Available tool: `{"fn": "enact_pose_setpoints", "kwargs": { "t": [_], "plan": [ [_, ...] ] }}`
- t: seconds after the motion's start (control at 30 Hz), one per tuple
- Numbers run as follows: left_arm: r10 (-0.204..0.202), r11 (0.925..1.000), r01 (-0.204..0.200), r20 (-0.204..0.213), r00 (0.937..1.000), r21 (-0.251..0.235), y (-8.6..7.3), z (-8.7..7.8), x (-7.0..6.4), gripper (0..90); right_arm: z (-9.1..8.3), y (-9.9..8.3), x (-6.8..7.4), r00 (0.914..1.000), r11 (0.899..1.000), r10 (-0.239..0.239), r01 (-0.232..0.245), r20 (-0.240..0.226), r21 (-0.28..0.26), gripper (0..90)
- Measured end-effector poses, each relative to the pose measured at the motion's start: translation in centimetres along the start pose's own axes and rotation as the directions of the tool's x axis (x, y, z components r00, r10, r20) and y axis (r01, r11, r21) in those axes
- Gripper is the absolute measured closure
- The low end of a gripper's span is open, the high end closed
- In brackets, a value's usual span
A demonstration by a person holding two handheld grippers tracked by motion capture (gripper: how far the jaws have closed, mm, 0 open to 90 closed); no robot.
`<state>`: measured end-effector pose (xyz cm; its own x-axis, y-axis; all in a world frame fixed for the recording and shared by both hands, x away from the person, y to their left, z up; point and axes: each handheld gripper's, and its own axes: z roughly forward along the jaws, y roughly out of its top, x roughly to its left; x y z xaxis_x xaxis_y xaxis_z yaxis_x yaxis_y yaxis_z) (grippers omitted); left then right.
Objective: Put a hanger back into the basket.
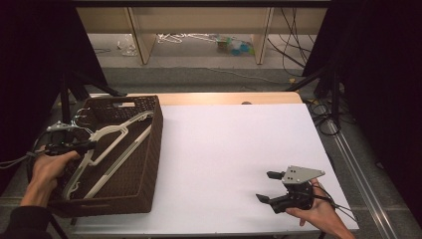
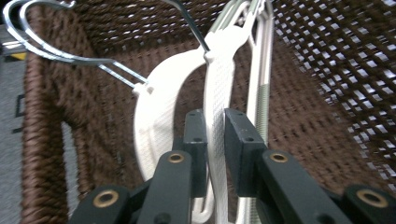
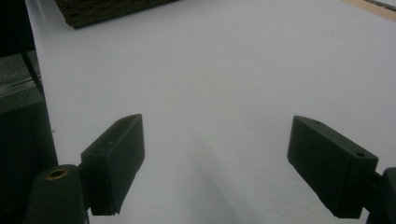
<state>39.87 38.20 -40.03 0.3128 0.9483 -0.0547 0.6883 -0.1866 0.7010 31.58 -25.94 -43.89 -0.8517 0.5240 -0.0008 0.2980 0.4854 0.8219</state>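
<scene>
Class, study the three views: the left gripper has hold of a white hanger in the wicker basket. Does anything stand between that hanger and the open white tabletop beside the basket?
Yes. The basket's woven side wall rises between the gripped hanger and the white tabletop, and a second hanger lies against it. The left gripper would likely need to lift it over the rim.

You work at a table (image 1: 234, 149) covered by a white sheet, a strip of bare wood showing along its far edge. A dark brown woven basket (image 1: 149, 164) sits directly on its left side, reaching the near-left corner, while the sheet stretches bare to the right.
</scene>
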Motion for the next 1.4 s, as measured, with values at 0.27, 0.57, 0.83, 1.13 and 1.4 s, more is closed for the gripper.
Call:
{"fn": "enact_pose_setpoints", "kwargs": {
  "t": [0.27,0.57,0.83,1.13,1.4],
  "plan": [
    [-0.051,0.9984,0.05,-0.044,0.9977,-0.025,-0.5,-0.2,0.3,72.4,0.0,0.0,0.0,1.0,1.0,0.0,0.0,0.004,-0.005,19.8],
    [-0.109,0.9731,0.106,-0.004,0.994,-0.205,-1.1,-0.6,-2.0,57.0,0.1,-0.1,0.1,1.0,1.0,0.002,-0.002,0.006,-0.003,19.8],
    [-0.052,0.951,0.067,0.06,0.9969,-0.302,-1.4,-1.0,-5.2,44.9,0.0,-0.1,0.2,0.9999,1.0,0.005,-0.005,0.011,-0.009,19.8],
    [0.02,0.9354,0.024,0.122,0.9923,-0.353,-1.2,-1.0,-8.3,37.1,-0.1,0.0,0.3,0.9998,1.0,0.009,-0.009,0.017,-0.016,19.8],
    [0.103,0.9192,-0.024,0.18,0.9783,-0.393,-0.7,-1.6,-11.9,31.9,-0.2,-0.1,0.4,0.9993,0.999,0.025,-0.024,0.03,-0.027,19.6]
  ]
}}
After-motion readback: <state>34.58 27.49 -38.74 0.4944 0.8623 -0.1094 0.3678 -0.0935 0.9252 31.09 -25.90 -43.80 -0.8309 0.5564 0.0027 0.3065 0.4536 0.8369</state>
